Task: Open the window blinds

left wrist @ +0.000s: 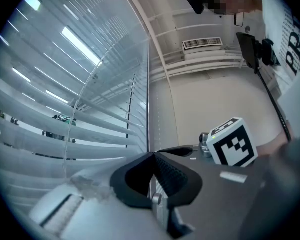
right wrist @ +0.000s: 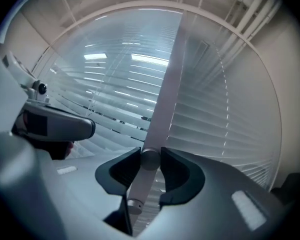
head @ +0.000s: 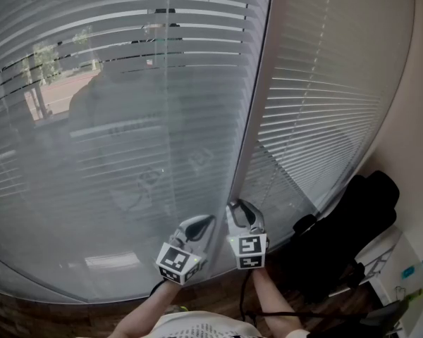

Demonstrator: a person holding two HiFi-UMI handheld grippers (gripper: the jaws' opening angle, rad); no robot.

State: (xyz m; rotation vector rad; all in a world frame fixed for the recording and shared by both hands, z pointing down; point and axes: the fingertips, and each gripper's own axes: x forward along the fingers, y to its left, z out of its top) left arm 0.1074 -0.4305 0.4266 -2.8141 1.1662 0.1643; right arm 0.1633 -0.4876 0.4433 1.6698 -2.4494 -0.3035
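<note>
Two slatted window blinds hang side by side: the left blind (head: 127,83) has its slats partly tilted and shows the street, while the right blind (head: 324,104) is closed. A pale tilt wand (head: 247,132) hangs between them. My right gripper (head: 238,206) is shut on the wand's lower part (right wrist: 149,160), with both pads against it and its end cap below the jaws. My left gripper (head: 206,220) sits just left of it, close to the left blind (left wrist: 50,134). Its jaws meet at the tips (left wrist: 153,155) with nothing seen between them.
A black office chair (head: 352,224) stands at the lower right near the wall. A white unit (head: 402,273) is in the bottom right corner. Dark wood floor runs under the window. The right gripper's marker cube (left wrist: 233,142) shows beside my left gripper.
</note>
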